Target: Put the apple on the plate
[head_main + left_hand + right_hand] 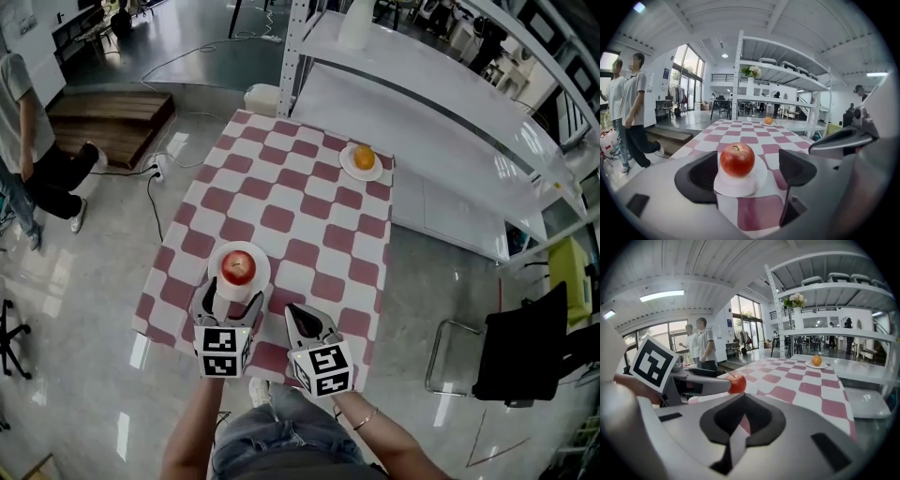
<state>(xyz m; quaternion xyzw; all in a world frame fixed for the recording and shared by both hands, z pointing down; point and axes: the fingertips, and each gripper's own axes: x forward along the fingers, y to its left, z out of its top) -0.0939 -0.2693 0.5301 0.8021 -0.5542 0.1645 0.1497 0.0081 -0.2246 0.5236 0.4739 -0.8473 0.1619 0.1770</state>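
A red apple (237, 266) rests on a small white plate (216, 274) near the front left of the checked table. My left gripper (230, 302) is open, its two fingers straddling the plate's near edge without touching the apple. In the left gripper view the apple (737, 159) sits on the plate (757, 182) just ahead of that gripper (747, 165), between its spread jaws. My right gripper (294, 311) is shut on nothing, to the right of the plate over the table's front edge. The right gripper view shows its jaws (742, 409) closed and the apple (737, 383) off to the left.
A second white plate (349, 170) with an orange (364, 157) sits at the table's far right corner. White shelving (422, 103) runs along the right. A black chair (525, 347) stands at the right, a person (28, 141) and a wooden platform (108, 117) at the left.
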